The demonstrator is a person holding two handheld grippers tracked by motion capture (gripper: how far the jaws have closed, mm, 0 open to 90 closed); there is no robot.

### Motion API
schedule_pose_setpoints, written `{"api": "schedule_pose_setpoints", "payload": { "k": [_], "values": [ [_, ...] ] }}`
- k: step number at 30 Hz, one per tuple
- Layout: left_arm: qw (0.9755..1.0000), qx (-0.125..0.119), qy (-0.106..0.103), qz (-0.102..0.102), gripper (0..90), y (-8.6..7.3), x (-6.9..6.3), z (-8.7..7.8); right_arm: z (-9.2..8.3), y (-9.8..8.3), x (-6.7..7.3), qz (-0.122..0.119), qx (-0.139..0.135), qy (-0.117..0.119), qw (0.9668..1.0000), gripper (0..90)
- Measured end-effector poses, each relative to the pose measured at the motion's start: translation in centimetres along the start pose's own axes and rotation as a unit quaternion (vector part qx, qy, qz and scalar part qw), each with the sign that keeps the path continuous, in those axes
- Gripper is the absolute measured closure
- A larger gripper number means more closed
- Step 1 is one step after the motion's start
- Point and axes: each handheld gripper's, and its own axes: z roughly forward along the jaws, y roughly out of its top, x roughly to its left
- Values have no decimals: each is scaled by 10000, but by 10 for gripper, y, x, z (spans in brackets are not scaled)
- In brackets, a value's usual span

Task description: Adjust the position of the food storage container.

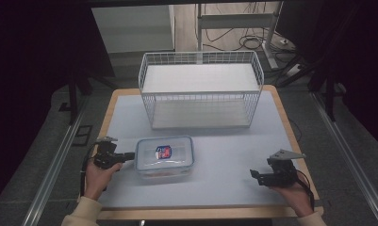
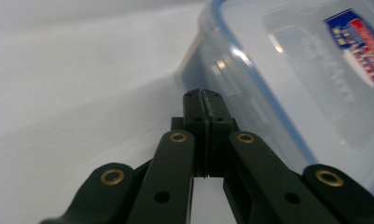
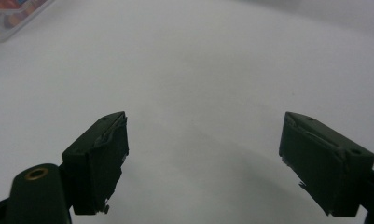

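High view: fixed cam above person's side, looks fwd & down over whole white-covered table (image 1: pixel 234 155), white wire basket (image 1: pixel 201 89) at far end. Left gripper view: very close, low to the table, looks along its own closed black jaws at side of the clear plastic lidded box with blue seal and red-blue label (image 2: pixel 296 70); same box sits front-left in high view (image 1: pixel 164 157). Right gripper view: close, faces down on bare white surface, box corner (image 3: pixel 12 16) at top left
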Motion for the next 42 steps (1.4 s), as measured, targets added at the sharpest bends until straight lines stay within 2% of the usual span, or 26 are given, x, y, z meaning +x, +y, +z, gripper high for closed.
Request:
{"api": "schedule_pose_setpoints", "payload": {
  "k": [2, 4, 8, 14, 17, 18, 21, 22, 23, 25, 26, 31, 34, 42],
  "values": [
    [9999, 76, 111, 86, 900, 2, -3, 4, 0, 0, 0, -8, 1, 4, 10000, 158],
    [9999, 81, 118, 89, 900, 2, -3, 5, 0, 0, 0, -10, 1, 3, 10000, 157],
    [9998, 80, 61, 161, 900, 5, -7, 10, 1, 0, -1, 3, 16, 5, 10000, 158],
    [9999, 46, -79, 144, 900, 10, -15, 19, 1, 0, 0, -12, 17, 9, 10000, 158],
    [9996, 106, -48, 264, 900, 14, -20, 24, 1, 0, 0, 5, 25, 11, 10000, 159],
    [9995, 90, -95, 281, 900, 17, -26, 30, 1, 0, 0, -10, 21, 12, 10000, 159],
    [9993, 126, -131, 333, 900, 20, -33, 35, 1, 0, 0, -18, 11, 18, 10000, 159],
    [9990, 154, -156, 400, 900, 24, -41, 42, 1, 1, 0, -16, 2, 17, 10000, 159],
    [9990, 154, -156, 400, 900, 24, -41, 42, 1, 1, 0, -16, 2, 17, 10000, 159],
    [9986, 176, -267, 422, 900, 28, -51, 51, 1, 1, 0, -13, 9, 12, 10000, 159],
    [9986, 176, -267, 422, 900, 28, -51, 51, 1, 1, 0, -13, 9, 12, 10000, 159],
    [9973, 250, -375, 581, 900, 33, -69, 63, 0, 1, 0, -24, 0, 10, 10000, 159],
    [9964, 279, -456, 664, 900, 32, -74, 64, 0, 1, 0, -22, -6, 10, 10000, 159],
    [9954, 285, -583, 703, 900, 30, -82, 67, 0, 1, 1, -26, -1, 5, 10000, 159]
  ]
}}
